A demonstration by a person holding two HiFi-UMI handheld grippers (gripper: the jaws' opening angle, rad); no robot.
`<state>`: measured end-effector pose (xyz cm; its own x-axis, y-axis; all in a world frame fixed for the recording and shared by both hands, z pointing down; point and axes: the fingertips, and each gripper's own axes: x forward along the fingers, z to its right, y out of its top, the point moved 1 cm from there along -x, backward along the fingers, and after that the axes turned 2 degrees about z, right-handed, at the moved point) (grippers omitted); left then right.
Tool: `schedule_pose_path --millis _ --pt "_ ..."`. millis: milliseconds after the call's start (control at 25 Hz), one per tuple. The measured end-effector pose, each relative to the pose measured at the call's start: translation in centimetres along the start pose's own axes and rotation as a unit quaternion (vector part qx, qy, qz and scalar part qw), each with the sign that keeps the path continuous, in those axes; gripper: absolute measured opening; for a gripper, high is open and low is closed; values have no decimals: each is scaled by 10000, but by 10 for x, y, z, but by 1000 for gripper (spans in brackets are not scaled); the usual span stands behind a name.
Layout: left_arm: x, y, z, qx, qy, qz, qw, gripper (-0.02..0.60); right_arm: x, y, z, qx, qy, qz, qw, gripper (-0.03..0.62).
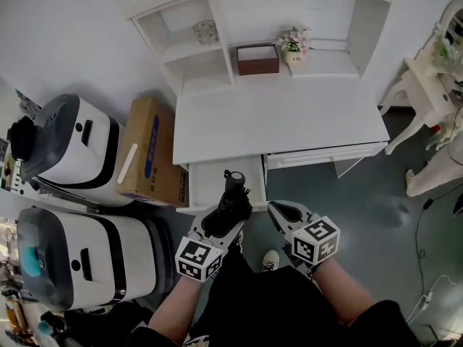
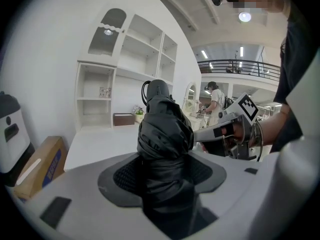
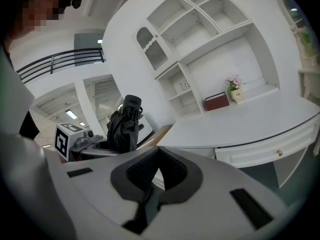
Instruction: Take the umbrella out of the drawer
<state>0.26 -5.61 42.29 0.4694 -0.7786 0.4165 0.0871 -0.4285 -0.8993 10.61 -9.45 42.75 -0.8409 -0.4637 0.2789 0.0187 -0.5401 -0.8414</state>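
Note:
A folded black umbrella (image 1: 230, 197) is clamped upright in my left gripper (image 1: 230, 214), just above the front of the open white drawer (image 1: 215, 173) under the desk's left side. In the left gripper view the umbrella (image 2: 162, 134) fills the space between the jaws, and its handle points up. My right gripper (image 1: 276, 210) hovers beside it to the right, shut and with nothing in it. The right gripper view shows its pads (image 3: 172, 171) pressed together, with the umbrella (image 3: 124, 126) off to the left.
The white desk (image 1: 282, 118) carries a hutch with a brown box (image 1: 257, 58) and a small flower pot (image 1: 293, 45). A cardboard box (image 1: 148, 150) and two white machines (image 1: 72, 147) stand to the left. A closed drawer (image 1: 325, 154) is at the right, white furniture (image 1: 434, 85) beyond.

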Motion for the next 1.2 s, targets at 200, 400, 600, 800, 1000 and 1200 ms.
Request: schedule_pose_path --millis 200,400,600,800,1000,1200 --pt "-25 -4 12 -164 174 105 9997 258 -9 -7 -17 24 123 -25 9999 2" --pt "-56 -8 12 -291 342 175 9988 258 -6 -7 -35 -98 121 -15 9999 2" --pt "-89 -13 3 -407 420 313 9978 258 -2 -2 -61 -276 36 140 9995 2" --pt "-124 -18 -14 -401 299 433 9978 258 5 -3 -92 -356 -194 333 9986 2" --pt "-162 -26 -34 -316 112 499 9982 258 12 -16 -129 -298 -487 485 9972 2" --pt "-192 -40 -51 -277 -61 527 9982 258 15 -37 -166 -299 -757 544 9952 2"
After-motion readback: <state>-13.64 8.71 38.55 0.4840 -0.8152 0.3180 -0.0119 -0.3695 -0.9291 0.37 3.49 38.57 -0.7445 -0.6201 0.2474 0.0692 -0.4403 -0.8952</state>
